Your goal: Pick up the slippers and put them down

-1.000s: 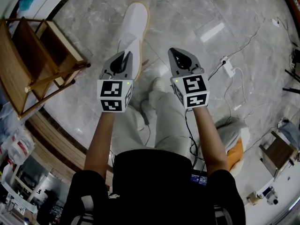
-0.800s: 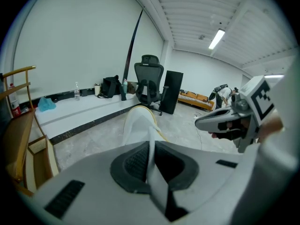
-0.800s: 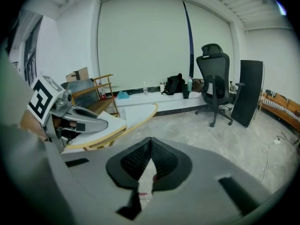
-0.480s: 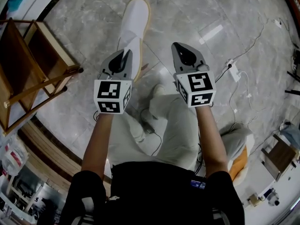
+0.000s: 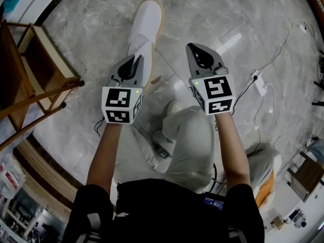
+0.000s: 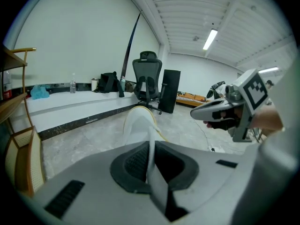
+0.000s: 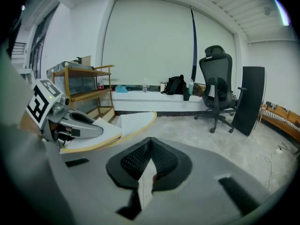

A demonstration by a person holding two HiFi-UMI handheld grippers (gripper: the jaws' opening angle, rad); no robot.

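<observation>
**Floor** (image 5: 202, 14): polished grey stone, bare ahead of the grippers. Probably slick, so could let a dropped shoe skid or flip if released from too high.

**Shelf** (image 5: 30, 80): open wooden frame at the left, well apart from both grippers. A knock is likely only on a wide swing that way.

**Slipper** (image 5: 146, 27): white with a tan-edged sole, the only one in view. Juts forward out of the left gripper, seemingly off the floor. Held by a thin edge at its near end, so prone to droop, twist or slide free.

**Left gripper** (image 5: 135, 59): almost fully closed, pads clamped on that thin white edge. A shallow bite, judged the main hazard.

**Right gripper** (image 5: 195, 47): closed on nothing, beside the left one and apart from the slipper. Could bump the shoe if brought across.

**Power strip** (image 5: 261, 83) and **cable** (image 5: 276, 39): on the floor at the right. A snag risk if the shoe is set down there.
</observation>
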